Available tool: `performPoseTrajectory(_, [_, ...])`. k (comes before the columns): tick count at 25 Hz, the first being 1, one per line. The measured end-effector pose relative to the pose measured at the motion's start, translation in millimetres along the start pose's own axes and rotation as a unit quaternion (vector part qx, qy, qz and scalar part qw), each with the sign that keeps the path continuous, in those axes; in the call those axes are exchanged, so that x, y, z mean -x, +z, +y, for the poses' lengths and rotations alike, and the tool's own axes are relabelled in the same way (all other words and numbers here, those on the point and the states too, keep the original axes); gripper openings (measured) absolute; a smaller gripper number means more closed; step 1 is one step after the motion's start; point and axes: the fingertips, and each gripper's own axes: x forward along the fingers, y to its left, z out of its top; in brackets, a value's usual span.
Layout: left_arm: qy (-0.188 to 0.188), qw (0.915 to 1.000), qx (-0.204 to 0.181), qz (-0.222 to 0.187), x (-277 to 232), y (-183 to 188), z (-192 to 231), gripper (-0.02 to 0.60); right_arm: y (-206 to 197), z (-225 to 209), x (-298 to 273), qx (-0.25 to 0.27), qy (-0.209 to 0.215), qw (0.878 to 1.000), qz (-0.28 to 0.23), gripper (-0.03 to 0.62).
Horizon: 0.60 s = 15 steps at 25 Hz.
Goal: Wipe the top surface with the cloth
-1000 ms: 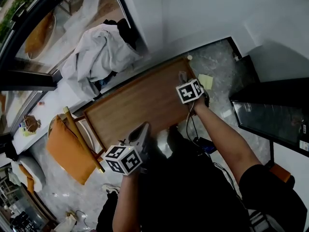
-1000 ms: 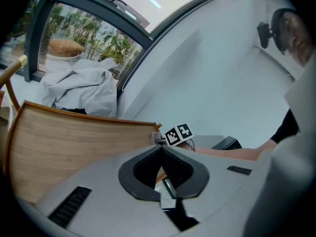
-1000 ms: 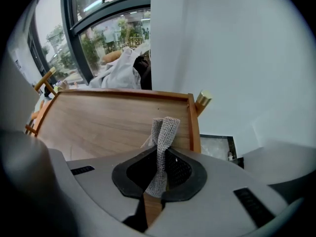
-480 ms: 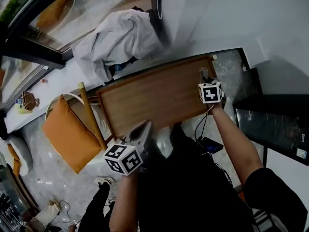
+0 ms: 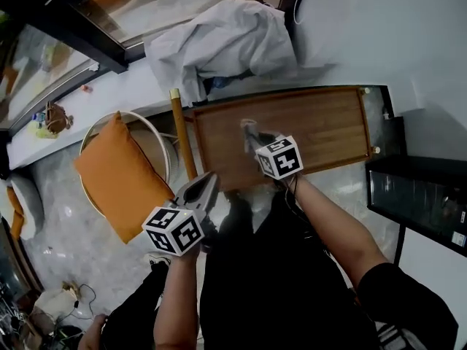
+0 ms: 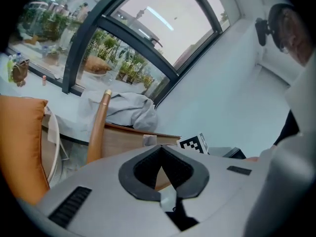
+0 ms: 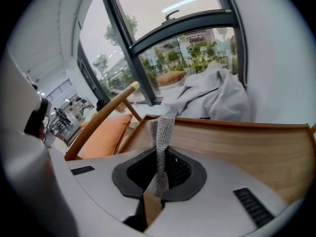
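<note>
- Wood-grain table top (image 5: 321,130) runs across the middle of the head view, with a raised rim along its far edge.
- Right gripper (image 5: 252,133) is held over the left half of that top. Its jaws are clamped on a grey knitted cloth (image 7: 161,142).
- In the right gripper view the cloth stands as a narrow twisted strip, pinched between the dark pads and sticking out past them toward the wood. Whether its end is on the surface cannot be told.
- Left gripper (image 5: 206,184) is held off the table's near left corner, over the pale stone floor (image 5: 66,254). Its jaws are together with nothing between them.
- An orange cushion (image 5: 117,173) lies on a round chair (image 5: 157,122) to the left of the table, and the chair's wooden post (image 5: 182,133) stands just beside the table's left end.
- A heap of pale grey fabric (image 5: 219,42) lies on the white sill (image 5: 109,93) behind the table, under the dark-framed window.
- A black cabinet (image 5: 416,188) stands to the right of the table.
</note>
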Motion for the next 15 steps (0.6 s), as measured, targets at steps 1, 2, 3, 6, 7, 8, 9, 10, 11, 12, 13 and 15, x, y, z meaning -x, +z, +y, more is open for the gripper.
performPoseTrajectory(1, [0.005, 1.0000, 0.003, -0.002, 7.3, 0.8, 9.2, 0.011, -1.0, 19.2, -13.0, 0.007, 0.015, 1.000, 0.007, 0.038])
performPoseTrajectory(2, [0.009, 0.9999, 0.006, -0.003, 13.9, 0.9, 17.5, 0.011, -3.3, 36.6, -25.3, 0.014, 0.031, 0.999, 0.015, 0.037])
performPoseTrajectory(3, [0.013, 0.9999, 0.007, -0.004, 19.8, 0.4, 24.8, 0.011, -6.1, 52.5, -36.3, 0.019, 0.046, 0.999, 0.021, 0.037])
performPoseTrajectory(6, [0.019, 0.9997, 0.011, -0.005, 36.1, -1.1, 41.3, 0.010, -13.4, 89.0, -62.7, 0.033, 0.079, 0.996, 0.030, 0.037])
performPoseTrajectory(7, [0.021, 0.9997, 0.013, -0.006, 40.9, -1.1, 46.0, 0.009, -15.7, 97.4, -70.4, 0.037, 0.084, 0.995, 0.035, 0.037])
performPoseTrajectory(8, [0.023, 0.9996, 0.014, -0.007, 45.2, -1.1, 50.3, 0.010, -17.9, 104.6, -78.0, 0.041, 0.088, 0.994, 0.041, 0.037])
performPoseTrajectory(9, [0.024, 0.9995, 0.016, -0.009, 49.0, -1.3, 54.1, 0.009, -20.6, 111.2, -84.9, 0.043, 0.091, 0.994, 0.049, 0.037])
performPoseTrajectory(10, [0.026, 0.9995, 0.018, -0.010, 52.3, -2.1, 57.2, 0.009, -24.1, 117.3, -91.1, 0.048, 0.093, 0.993, 0.058, 0.037])
performPoseTrajectory(11, [0.026, 0.9994, 0.020, -0.011, 55.0, -3.4, 59.5, 0.010, -28.6, 121.9, -96.6, 0.057, 0.092, 0.992, 0.068, 0.037])
performPoseTrajectory(12, [0.026, 0.9993, 0.022, -0.012, 57.1, -5.2, 61.0, 0.009, -33.6, 123.9, -101.8, 0.070, 0.086, 0.991, 0.079, 0.037])
performPoseTrajectory(13, [0.025, 0.9993, 0.025, -0.012, 58.4, -7.2, 61.8, 0.009, -38.3, 123.4, -106.7, 0.086, 0.075, 0.990, 0.088, 0.037])
performPoseTrajectory(15, [0.021, 0.9993, 0.028, -0.012, 59.7, -10.8, 61.9, 0.011, -42.5, 119.8, -113.5, 0.114, 0.055, 0.987, 0.099, 0.037])
